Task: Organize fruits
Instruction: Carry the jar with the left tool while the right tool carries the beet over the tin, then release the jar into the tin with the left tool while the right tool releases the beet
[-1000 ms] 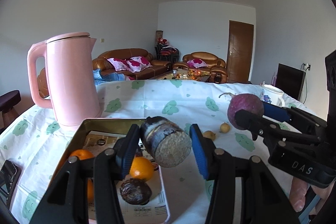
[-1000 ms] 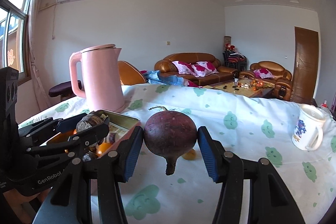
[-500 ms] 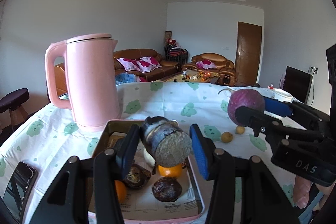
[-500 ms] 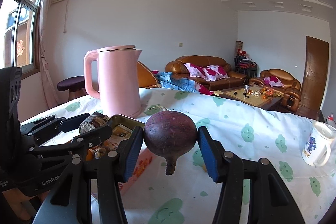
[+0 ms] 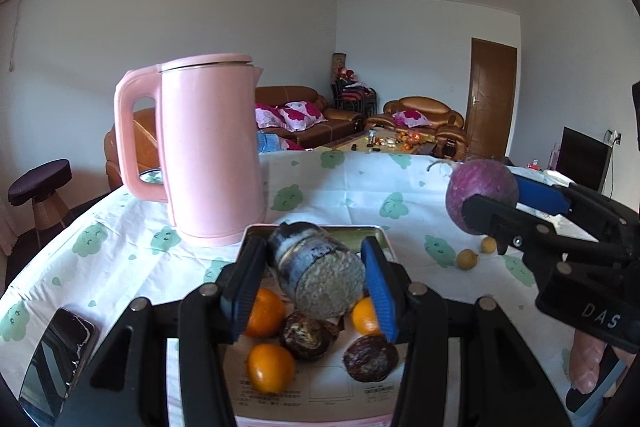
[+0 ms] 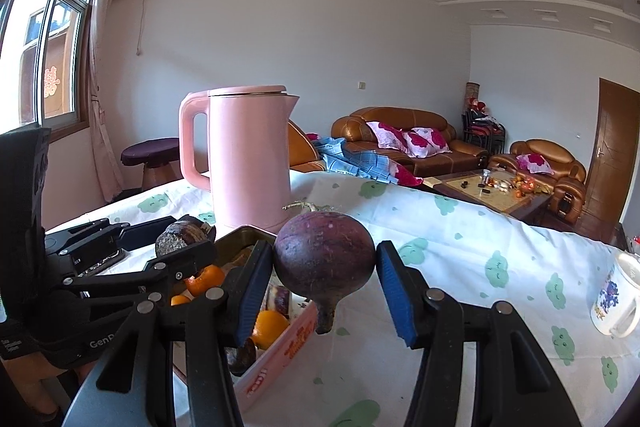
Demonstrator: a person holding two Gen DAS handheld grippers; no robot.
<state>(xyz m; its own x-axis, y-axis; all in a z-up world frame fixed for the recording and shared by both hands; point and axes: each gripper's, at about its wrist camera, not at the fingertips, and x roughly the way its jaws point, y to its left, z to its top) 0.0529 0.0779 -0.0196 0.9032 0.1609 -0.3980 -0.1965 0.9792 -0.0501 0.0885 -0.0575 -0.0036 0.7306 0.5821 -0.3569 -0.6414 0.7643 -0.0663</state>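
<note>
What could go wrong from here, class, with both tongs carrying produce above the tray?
1. The left tongs grip a tilted, cut brown root; it could slip onto the oranges in the tray.
2. The round purple radish in the right tongs may roll out.
3. The pink kettle beside the tray could be bumped.

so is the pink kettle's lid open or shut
Shut. The kettle stands upright on the tablecloth beside the tray, and its lid sits flat on the rim in both views.
</note>
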